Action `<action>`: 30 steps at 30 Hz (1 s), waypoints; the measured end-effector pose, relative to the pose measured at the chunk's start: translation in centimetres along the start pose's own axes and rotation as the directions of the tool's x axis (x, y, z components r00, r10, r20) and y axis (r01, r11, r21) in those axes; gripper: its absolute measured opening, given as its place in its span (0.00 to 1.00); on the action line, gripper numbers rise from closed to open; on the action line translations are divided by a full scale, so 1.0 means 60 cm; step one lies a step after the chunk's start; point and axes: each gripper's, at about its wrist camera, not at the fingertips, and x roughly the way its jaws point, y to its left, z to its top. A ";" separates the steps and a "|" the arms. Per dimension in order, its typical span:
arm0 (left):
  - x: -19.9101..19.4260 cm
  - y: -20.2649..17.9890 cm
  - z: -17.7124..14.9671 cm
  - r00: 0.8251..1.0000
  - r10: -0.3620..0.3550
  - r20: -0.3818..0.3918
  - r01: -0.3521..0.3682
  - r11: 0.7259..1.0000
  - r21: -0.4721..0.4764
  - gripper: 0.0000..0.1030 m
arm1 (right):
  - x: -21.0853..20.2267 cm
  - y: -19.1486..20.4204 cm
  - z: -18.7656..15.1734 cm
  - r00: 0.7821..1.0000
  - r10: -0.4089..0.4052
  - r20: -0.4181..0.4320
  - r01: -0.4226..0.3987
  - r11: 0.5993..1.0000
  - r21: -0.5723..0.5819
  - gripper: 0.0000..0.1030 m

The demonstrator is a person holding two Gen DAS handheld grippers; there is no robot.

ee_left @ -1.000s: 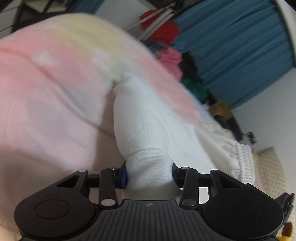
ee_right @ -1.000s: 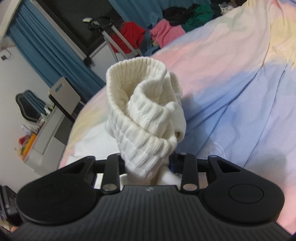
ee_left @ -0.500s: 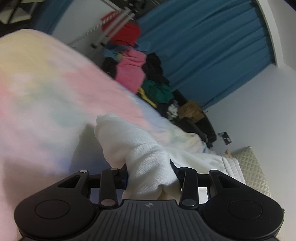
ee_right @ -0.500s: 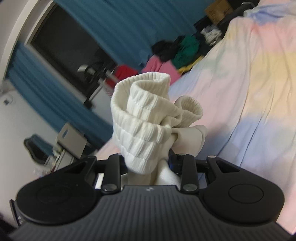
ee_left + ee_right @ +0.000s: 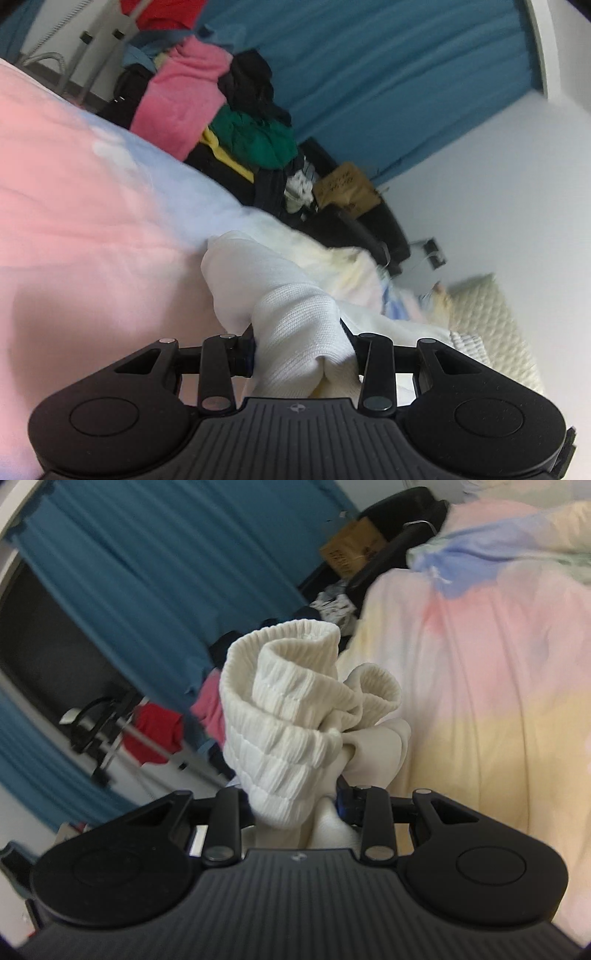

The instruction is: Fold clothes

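Note:
A white knit garment (image 5: 280, 295) is held up above a pastel pink, blue and yellow bedspread (image 5: 74, 206). My left gripper (image 5: 299, 343) is shut on a bunched smooth end of the white garment. My right gripper (image 5: 299, 805) is shut on the ribbed elastic cuff of the white garment (image 5: 288, 716), which stands bunched and curled above the jaws. The cloth hides the fingertips in both views.
A heap of pink, green, black and yellow clothes (image 5: 229, 110) lies past the bed's far edge before blue curtains (image 5: 369, 74). A cardboard box (image 5: 347, 188) and a black chair (image 5: 369, 229) stand near the white wall. A quilted cream pillow (image 5: 491, 325) lies right.
Both grippers have lifted and swung with the white garment still held. The views have tilted up from the bedspread toward the curtains and the clothes heap.

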 end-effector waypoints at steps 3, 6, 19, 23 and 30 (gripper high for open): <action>0.027 0.035 -0.027 1.000 -0.003 0.003 0.003 0.996 0.089 0.40 | 0.035 -0.057 -0.018 0.999 -0.010 0.032 0.009 0.999 0.031 0.33; 0.036 0.070 -0.059 0.999 0.002 -0.034 0.003 0.989 0.148 0.41 | 0.033 -0.088 -0.067 0.998 -0.021 0.058 0.018 0.998 0.054 0.33; -0.026 0.022 -0.114 0.982 0.185 -0.040 -0.160 0.923 0.350 0.62 | -0.025 -0.128 -0.145 0.985 -0.168 -0.046 0.171 0.982 0.076 0.47; -0.102 -0.039 -0.111 0.986 0.163 -0.015 -0.143 0.900 0.412 0.63 | -0.088 -0.087 -0.135 0.972 -0.229 -0.052 0.230 0.973 0.014 0.47; -0.256 -0.165 -0.137 0.989 0.128 0.070 -0.145 0.838 0.527 0.73 | -0.242 0.016 -0.129 0.968 -0.241 0.067 0.250 0.947 -0.204 0.47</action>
